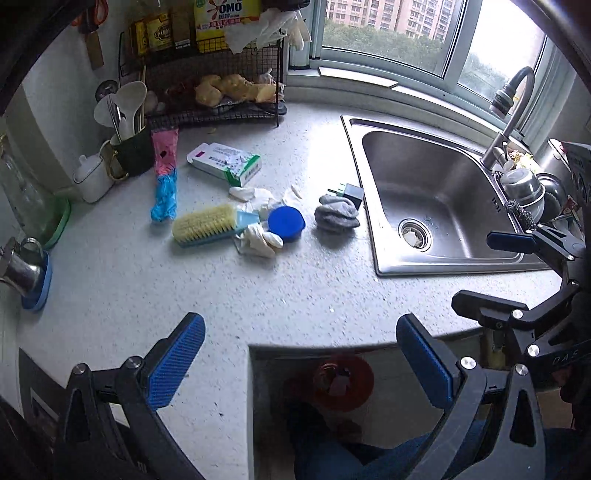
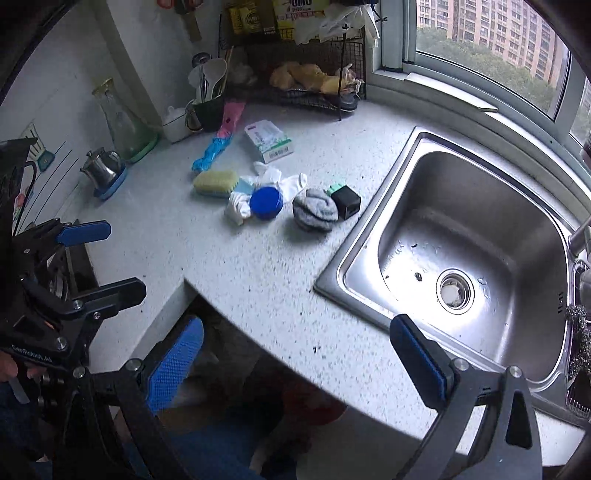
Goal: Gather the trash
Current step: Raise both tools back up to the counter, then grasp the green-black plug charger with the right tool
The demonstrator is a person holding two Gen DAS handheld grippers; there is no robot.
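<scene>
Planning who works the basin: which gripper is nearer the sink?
Right. The right gripper hovers by the sink rim's front corner; the left gripper hangs off to the sink's left.

A home kitchen: steel sink [image 1: 439, 199], faucet [image 1: 511, 110], speckled counter [image 1: 258, 295], utensil cup [image 1: 131, 147], apartment blocks [image 2: 498, 33] outside.
</scene>
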